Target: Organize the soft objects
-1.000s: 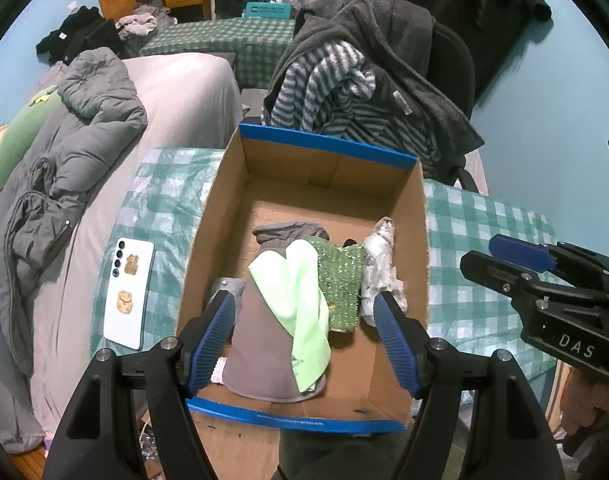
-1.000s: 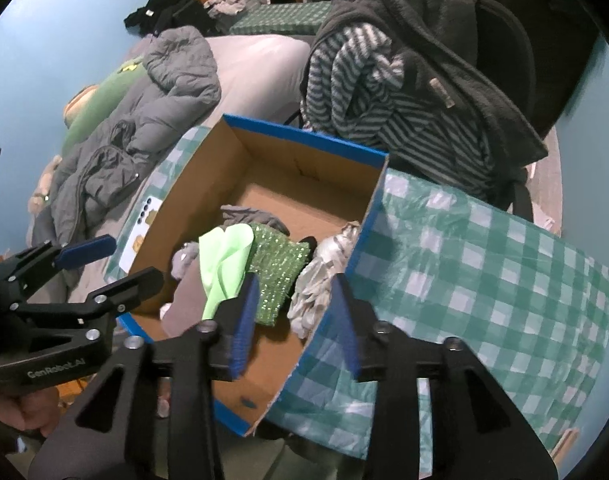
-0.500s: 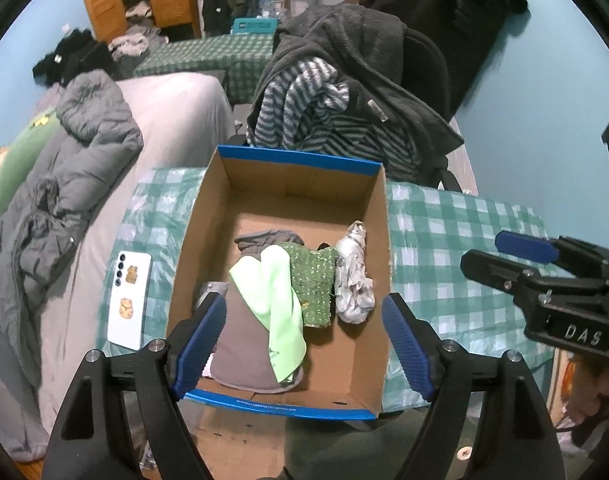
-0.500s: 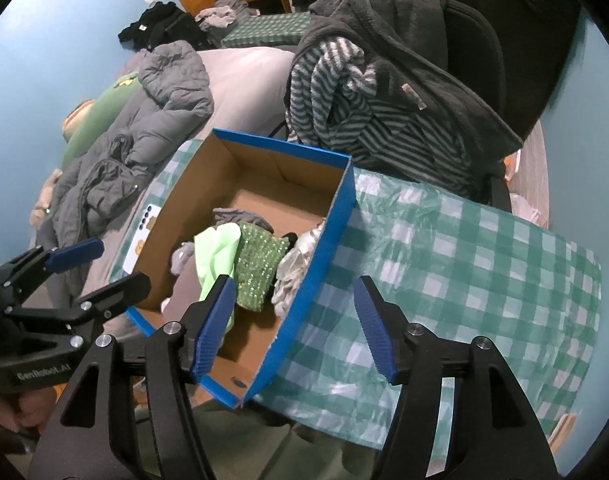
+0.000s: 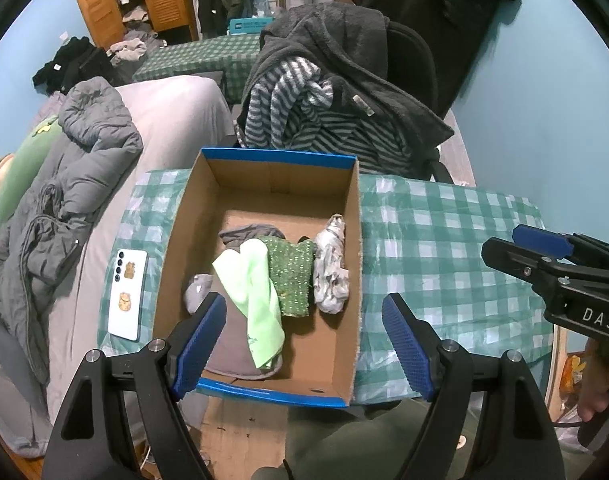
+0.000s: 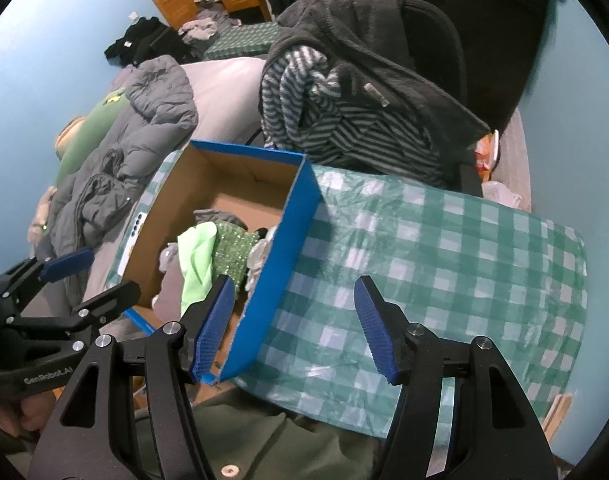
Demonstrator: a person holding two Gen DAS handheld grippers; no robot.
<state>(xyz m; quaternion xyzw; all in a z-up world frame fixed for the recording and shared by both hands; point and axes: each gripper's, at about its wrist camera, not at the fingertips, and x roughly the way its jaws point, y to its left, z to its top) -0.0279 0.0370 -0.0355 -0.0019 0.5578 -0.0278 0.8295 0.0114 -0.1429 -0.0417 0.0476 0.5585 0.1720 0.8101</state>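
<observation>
Left wrist view: the left tongs (image 5: 304,340) hang released and empty above the near end of the box (image 5: 356,264), where cloths (image 5: 260,280) lie. The right tongs (image 6: 292,328), also released, straddle the box's wall over the bench (image 6: 444,260).

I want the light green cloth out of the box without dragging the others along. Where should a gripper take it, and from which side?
Probably the loose lower end of the light green cloth, which lies on the grey item, clear of the sparkly green piece. Come straight down from above with the left gripper; it is open over the cardboard box, whose walls block any sideways approach.
</observation>
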